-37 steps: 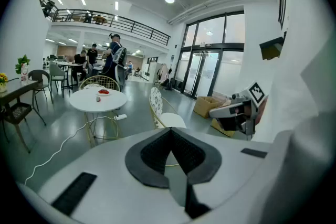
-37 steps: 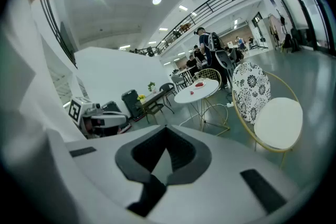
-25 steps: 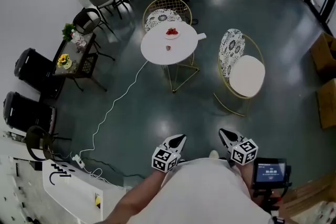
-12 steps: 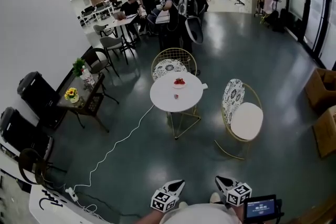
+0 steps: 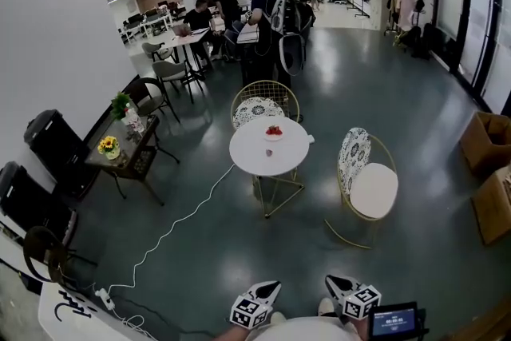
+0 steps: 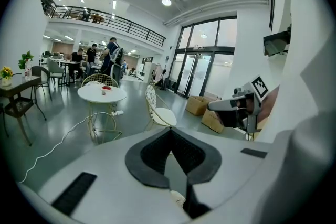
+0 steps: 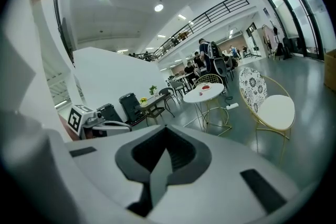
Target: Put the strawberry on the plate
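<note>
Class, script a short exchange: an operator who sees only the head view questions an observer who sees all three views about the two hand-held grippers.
Operator: From above I see only the marker cubes. Is the left hand-held gripper holding anything?
Observer: No. Its own view shows the jaws closed together with nothing between them.
Operator: And the right hand-held gripper?
Observer: The right gripper view shows those jaws shut too, and empty.
</note>
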Motion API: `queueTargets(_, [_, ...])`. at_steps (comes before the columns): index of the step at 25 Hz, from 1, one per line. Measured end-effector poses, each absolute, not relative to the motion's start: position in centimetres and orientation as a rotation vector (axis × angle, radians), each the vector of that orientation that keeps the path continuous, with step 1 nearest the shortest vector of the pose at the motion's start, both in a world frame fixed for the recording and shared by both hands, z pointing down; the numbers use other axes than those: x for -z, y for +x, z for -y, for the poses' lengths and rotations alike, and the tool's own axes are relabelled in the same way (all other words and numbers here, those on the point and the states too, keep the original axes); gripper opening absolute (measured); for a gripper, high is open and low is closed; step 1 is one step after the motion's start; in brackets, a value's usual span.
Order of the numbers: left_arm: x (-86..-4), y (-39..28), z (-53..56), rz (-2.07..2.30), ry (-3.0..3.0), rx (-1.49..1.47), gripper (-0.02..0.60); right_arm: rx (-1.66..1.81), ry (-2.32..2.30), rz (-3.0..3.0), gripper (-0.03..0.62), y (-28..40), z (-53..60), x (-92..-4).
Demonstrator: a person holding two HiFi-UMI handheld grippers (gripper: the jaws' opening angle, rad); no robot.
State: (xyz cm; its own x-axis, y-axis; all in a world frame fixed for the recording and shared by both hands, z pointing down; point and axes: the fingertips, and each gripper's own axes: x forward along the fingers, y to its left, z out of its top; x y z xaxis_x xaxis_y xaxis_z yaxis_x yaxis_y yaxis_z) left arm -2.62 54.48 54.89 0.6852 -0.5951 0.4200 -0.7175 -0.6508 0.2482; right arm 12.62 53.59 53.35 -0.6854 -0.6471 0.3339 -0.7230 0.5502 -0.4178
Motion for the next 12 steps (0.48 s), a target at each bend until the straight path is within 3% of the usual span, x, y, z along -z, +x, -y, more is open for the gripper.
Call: queueTargets(12, [-56.0,-4.8,-55.9,0.989,2.479,-0.44,0.003,-0.802,1.179,2.637,0.005,10.0,-54.9,-53.0])
